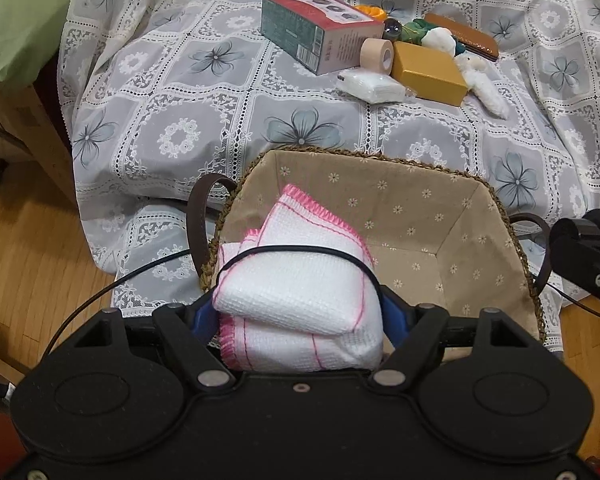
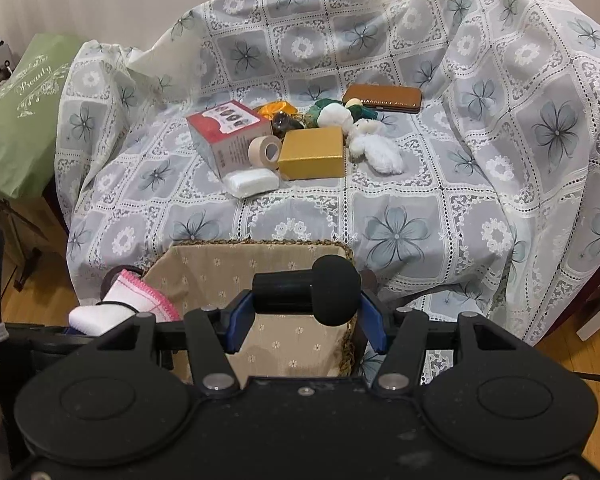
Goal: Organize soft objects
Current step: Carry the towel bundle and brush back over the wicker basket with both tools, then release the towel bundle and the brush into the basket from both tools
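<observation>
The left gripper (image 1: 300, 312) pinches a folded white cloth (image 1: 300, 280) with pink stitched edges, its blue pads pressed into both sides of the bundle so the folds stay together. The cloth hangs over the near left corner of the basket (image 1: 380, 160), whose beige lining is otherwise bare, so this looks like the first soft thing about to be set down.

The right gripper (image 2: 306, 316) is clamped on a black foam-tipped microphone (image 2: 320, 290), held crosswise between its pads, over the basket's right part. In the right wrist view the cloth peeks in at 8 o'clock.

On the flowered cover (image 1: 180, 100) at 12 to 1 o'clock from the basket lies the pile still to be sorted: a red-topped box (image 1: 320, 32), a tape roll (image 1: 376, 54), a yellow box (image 1: 428, 72), a wrapped white pad (image 1: 372, 86), a white plush toy (image 1: 484, 84), a brown case (image 1: 460, 36). Only the soft ones likely belong in the basket.
</observation>
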`<state>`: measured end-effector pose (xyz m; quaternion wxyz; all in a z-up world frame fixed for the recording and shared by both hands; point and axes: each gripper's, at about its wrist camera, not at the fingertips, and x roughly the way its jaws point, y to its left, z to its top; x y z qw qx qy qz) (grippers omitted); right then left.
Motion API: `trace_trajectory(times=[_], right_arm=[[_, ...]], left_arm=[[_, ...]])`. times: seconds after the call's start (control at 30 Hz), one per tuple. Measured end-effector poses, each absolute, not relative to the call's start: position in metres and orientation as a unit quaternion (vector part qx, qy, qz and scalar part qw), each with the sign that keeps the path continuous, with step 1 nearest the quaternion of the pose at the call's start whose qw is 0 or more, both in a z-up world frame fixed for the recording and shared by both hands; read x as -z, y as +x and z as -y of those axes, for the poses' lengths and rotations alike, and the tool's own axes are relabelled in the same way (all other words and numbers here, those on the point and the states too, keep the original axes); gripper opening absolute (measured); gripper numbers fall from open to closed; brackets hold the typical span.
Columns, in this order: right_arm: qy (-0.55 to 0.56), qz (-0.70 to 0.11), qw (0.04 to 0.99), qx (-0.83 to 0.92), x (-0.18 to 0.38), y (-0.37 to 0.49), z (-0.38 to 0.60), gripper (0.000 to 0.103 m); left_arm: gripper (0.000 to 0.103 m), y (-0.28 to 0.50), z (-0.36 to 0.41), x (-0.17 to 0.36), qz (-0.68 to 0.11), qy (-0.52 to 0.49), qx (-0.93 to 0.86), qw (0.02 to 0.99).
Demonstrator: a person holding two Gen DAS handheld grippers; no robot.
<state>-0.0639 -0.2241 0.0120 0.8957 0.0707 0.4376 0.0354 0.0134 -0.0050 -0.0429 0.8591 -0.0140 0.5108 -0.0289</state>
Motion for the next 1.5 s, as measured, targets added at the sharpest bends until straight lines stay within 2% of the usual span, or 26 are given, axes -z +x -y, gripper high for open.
trace_trajectory(times=[0.27,0.33,0.4,0.47,1.5], right_arm=[[0.066,-0.448,0.890,-0.042,-0.008,-0.060,0.221,0.056],[0.066,-0.450,0.890,-0.042,-0.007,-0.059,0.221,0.056],[0.067,-0.451,0.889,-0.042,-0.007,-0.058,0.221,0.056],[0.067,-0.454,0.888,-0.042,-0.006,-0.057,0.222,0.056],[0.073,-0.467,0.880,-0.042,0.000,-0.056,0.222,0.061]], left_arm=[[0.074,0.015,0.008,0.046,-0.518,-0.010,0.030,0.855],[0.076,0.015,0.009,0.046,-0.518,-0.009,0.031,0.855],[0.083,0.015,0.008,0.045,-0.516,-0.011,0.033,0.856],[0.084,0.014,0.008,0.043,-0.512,-0.010,0.030,0.858],[0.084,0.009,0.008,0.040,-0.501,0.003,0.017,0.865]])
